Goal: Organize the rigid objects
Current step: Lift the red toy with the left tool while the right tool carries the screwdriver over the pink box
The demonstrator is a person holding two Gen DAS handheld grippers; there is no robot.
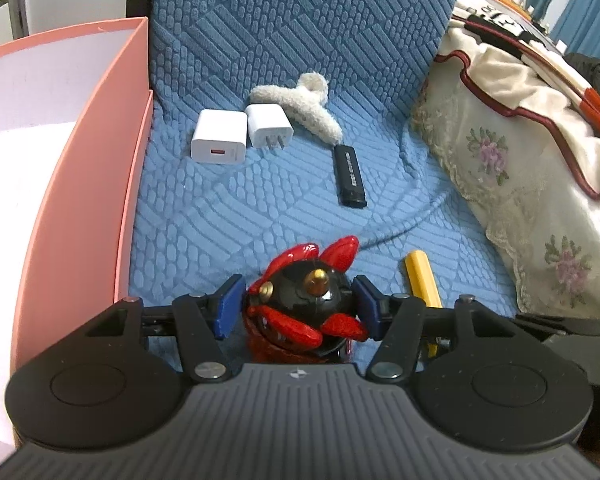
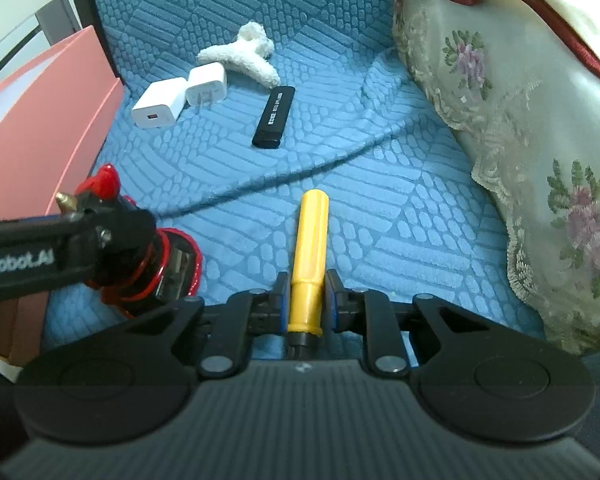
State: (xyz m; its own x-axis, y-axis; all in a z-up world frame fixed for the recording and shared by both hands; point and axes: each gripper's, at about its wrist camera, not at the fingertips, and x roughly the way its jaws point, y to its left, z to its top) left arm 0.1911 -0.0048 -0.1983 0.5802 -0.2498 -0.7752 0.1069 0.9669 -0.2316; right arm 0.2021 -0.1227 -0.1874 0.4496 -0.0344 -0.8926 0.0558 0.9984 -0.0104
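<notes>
My left gripper (image 1: 298, 306) had its blue-padded fingers (image 1: 227, 307) set on either side of a red and black figurine (image 1: 308, 300), close against it, though I could not tell whether they were pressing it. My right gripper (image 2: 307, 300) had its fingers clenched on the base of a yellow tube (image 2: 309, 256), which pointed toward 12 o'clock over the blue quilted cushion (image 2: 400, 208). Seen from my left wrist, a pink box (image 1: 88, 184) stood at 9 o'clock. At 12 o'clock lay two white chargers (image 1: 219, 137) (image 1: 269, 126) touching, a fluffy white hair clip (image 1: 300, 106) just behind them, and a black stick (image 1: 350, 176) toward 1 o'clock. A floral cloth (image 1: 520, 168) lay at 3 o'clock.
</notes>
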